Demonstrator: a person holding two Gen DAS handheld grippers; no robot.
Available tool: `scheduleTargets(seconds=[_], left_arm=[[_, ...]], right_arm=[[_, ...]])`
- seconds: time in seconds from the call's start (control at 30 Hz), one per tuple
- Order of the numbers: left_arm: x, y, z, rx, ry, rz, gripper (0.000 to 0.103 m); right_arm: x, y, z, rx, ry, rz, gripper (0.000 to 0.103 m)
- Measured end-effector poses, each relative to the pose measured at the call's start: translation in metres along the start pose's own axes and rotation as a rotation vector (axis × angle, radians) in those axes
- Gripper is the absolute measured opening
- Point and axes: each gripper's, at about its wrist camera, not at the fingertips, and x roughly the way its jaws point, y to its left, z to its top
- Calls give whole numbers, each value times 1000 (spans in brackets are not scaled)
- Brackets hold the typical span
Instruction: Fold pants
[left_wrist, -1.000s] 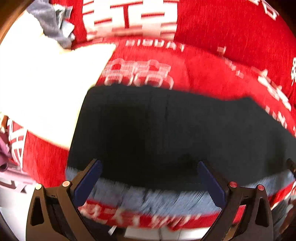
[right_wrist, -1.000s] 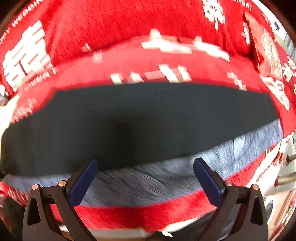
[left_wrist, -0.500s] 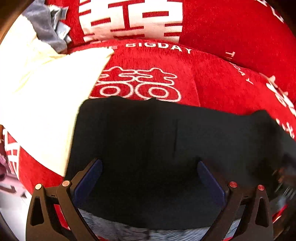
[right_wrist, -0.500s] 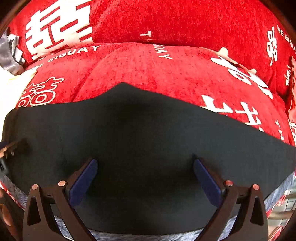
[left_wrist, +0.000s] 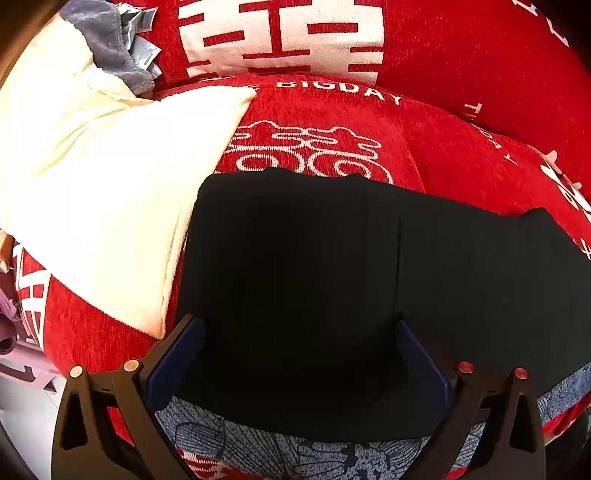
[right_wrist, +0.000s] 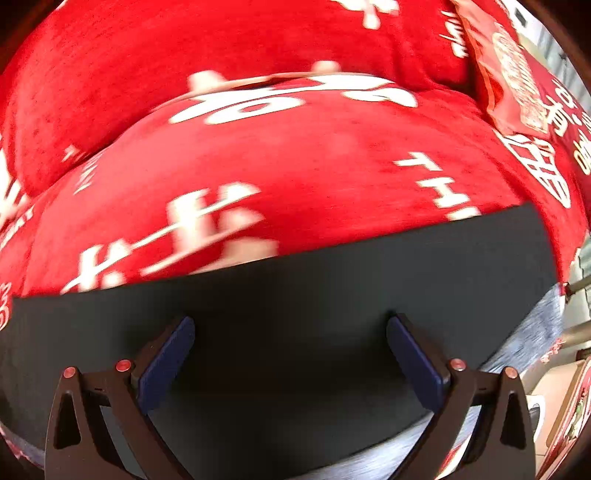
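Black pants (left_wrist: 332, 288) flat, far edge on red cushion (left_wrist: 424, 147).

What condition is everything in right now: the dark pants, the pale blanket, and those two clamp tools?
Black fabric pants: spread flat on the red cushion, nothing gripping them.
Cream fleece blanket: lying loosely draped, its edge beside the pants.
Grey patterned cloth: flat beneath the pants' near edge.
Left gripper: jaws open, empty, over the pants.
Right gripper: jaws open, empty, over the pants.
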Motion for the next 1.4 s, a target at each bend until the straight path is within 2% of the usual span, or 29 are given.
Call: scheduleTargets(seconds=[0.13,0.27,0.33,0.37,0.43,0.53,0.6,0.7,0.8,0.87,0.93,1.03,1.07,1.1,1.17,1.3,1.4], left_arm=[[-2,2,-4,14,3,-1,103],[-8,0,-6,-14,31,37,103],[-17,-7,-9,-23,34,36,103],[-24,-15,-12,-14,26,27,103],[-34,-38,-20,30,20,9,103],[-39,-89,-35,145,38,-40,103],[-37,-115,-41,203,57,-56,103],[-30,-148,-48,270,83,-70,103],[-27,-166,-49,311,64,-38,103],[-25,-167,-46,309,67,-36,103],[-24,-166,-43,291,80,-41,103],[-26,-169,-45,301,71,-21,103],[-27,-169,-46,307,67,-12,103],[-29,-172,-47,313,62,-2,103],[-34,-180,-49,326,57,0,103],[-40,-199,-49,349,59,-26,103],[-45,-220,-47,367,66,-82,103]], right_arm=[[8,-65,15,108,-4,-12,103],[14,-129,22,237,1,-82,103],[6,-137,20,275,7,-89,103],[1,-132,17,266,2,-96,103],[-17,-107,2,192,-36,-37,103],[-38,-39,-35,7,-47,91,103],[-43,6,-59,-124,-35,135,103],[-46,60,-90,-286,-39,163,103],[-36,72,-100,-343,-38,142,103],[-33,53,-95,-300,-44,178,103],[-30,32,-90,-266,-42,137,103],[-24,-18,-78,-135,-33,168,103],[-21,-37,-73,-102,-37,90,103],[-18,-47,-70,-83,-33,71,103],[-15,-76,-66,10,-13,101,103],[-21,-112,-72,77,-26,28,103],[-23,-128,-85,94,-29,54,103]])
